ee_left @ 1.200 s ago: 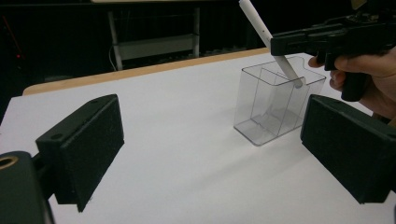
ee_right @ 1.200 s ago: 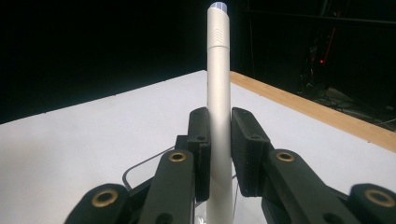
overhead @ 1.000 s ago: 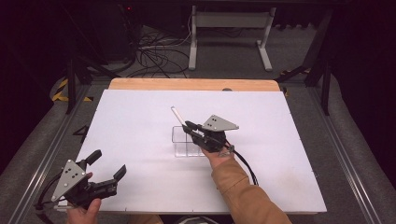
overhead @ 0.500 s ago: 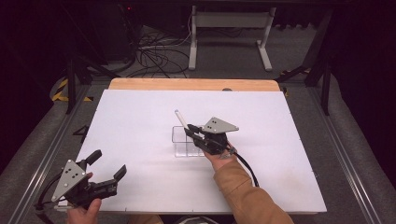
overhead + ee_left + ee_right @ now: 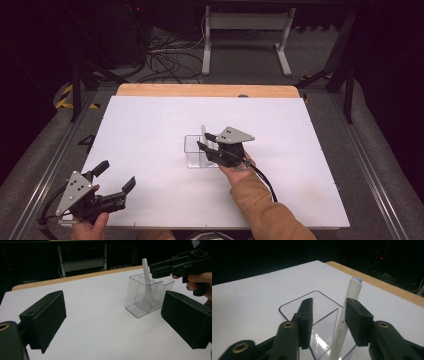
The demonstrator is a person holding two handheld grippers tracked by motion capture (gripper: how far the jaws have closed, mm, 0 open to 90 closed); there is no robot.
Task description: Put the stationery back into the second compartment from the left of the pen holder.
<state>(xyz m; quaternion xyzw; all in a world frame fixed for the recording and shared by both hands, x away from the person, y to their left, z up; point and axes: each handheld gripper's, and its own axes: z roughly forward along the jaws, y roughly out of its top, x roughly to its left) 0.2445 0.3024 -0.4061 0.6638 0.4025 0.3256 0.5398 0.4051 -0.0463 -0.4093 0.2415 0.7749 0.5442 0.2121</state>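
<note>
Your left hand (image 5: 87, 227): at the near left corner of the table (image 5: 150, 125), wrapped around the left tool's grip from below.

Left tool (image 5: 117, 180): held low over the near edge, grey plate on top, pointing toward the table's middle. Jaws spread wide apart, nothing between them. In the left gripper view the two black pads frame bare white tabletop, with the box beyond the right pad.

Your right arm: tan sleeve (image 5: 265, 210) runs from the bottom edge up to mid-table; your right hand (image 5: 235, 167) grips the tool from behind.

Right tool (image 5: 206, 141): held above the box, pointing left and away from you, its jaws over the box's right part. Jaws are parted with a clear gap. In the right gripper view the pen rises between them, close against the right jaw; whether it touches that jaw, you cannot tell. Nothing is clamped.

Box (image 5: 197, 151): clear plastic, open-topped, split by an inner wall, standing mid-table just left of your right hand.

Pen (image 5: 344, 320): white, light tip up, standing tilted inside the box, its upper end well above the rim. Small print runs along the barrel, too small to read.

Table: white top, wooden strip (image 5: 207, 90) along the far edge.

Beyond the table: dark floor, loose cables (image 5: 165, 55), a white stand (image 5: 245, 30).
</note>
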